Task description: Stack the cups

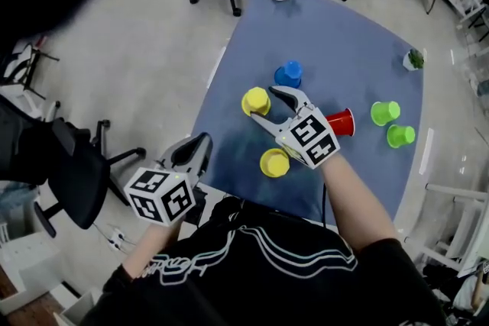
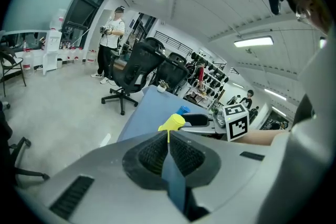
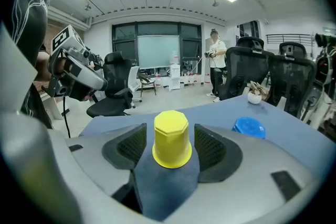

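Blue table (image 1: pixel 359 50) bearing six separate cups (image 1: pixel 288 75), none stacked yet; right gripper (image 1: pixel 263 104), jaws wide, straddles one inverted yellow cup (image 1: pixel 256 101) without gripping; left gripper (image 1: pixel 202 141), jaws closed on nothing, hangs beside the table's near edge.

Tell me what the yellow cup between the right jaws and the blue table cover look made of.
The yellow cup looks like moulded plastic, smooth with a slight sheen: even colour, crisp faceted base, soft highlights. The table cover looks like cloth or felt, matte: fine grainy surface, no glare. Neither is certain from looks alone.
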### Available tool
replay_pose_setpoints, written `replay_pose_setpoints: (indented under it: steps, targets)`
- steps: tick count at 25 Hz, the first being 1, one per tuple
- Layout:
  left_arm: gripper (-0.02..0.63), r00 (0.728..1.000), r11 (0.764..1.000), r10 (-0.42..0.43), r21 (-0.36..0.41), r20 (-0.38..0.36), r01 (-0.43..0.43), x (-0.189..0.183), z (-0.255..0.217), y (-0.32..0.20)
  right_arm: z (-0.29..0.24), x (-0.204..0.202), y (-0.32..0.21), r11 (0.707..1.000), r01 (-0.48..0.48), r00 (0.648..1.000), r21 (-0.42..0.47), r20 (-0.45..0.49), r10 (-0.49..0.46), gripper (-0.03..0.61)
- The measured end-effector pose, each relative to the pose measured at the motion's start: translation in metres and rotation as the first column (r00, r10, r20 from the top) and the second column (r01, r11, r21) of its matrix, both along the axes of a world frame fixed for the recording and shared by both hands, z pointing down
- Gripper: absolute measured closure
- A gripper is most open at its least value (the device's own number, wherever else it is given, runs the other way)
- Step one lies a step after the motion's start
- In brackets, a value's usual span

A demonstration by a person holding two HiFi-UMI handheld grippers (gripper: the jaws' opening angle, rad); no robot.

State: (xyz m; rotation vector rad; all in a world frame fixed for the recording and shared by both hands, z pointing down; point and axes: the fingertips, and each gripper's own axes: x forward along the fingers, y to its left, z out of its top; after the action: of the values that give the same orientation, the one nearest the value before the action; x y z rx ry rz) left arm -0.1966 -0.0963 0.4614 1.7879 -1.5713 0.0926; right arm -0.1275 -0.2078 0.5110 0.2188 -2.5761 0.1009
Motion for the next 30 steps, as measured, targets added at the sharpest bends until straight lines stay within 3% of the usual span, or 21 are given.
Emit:
replay_pose_setpoints:
  steps: [5, 13, 23, 30]
  targets:
    - [0.583, 0.998, 0.998, -0.064, 0.009, 0.026, 0.064, -0.009, 0.005, 0.0, 0.009, -0.001, -0.003, 0.999, 0.032, 0.999, 0.001, -0.018, -0.032, 0.295]
    - [0.583, 0.992, 0.992, -0.125, 0.019, 0.009, 0.125, -0.017, 0.012, 0.002, 0.012, -0.005, -0.003, 0.998, 0.057, 0.998, 0.009, -0.018, -0.056, 0.311]
    - [0.583, 0.99, 0.99, -0.142, 0.024, -0.003, 0.142, -0.013, 0.019, -0.001, 0.011, -0.007, -0.003, 0.996, 0.085, 0.996, 0.02, -0.012, -0.085, 0.341]
    - [0.583, 0.994, 0.994, -0.11, 0.025, -0.002, 0.11, -0.009, 0.014, -0.003, -0.005, -0.001, -0.007, 0.996, 0.063, 0.998, 0.059, 0.002, -0.063, 0.341]
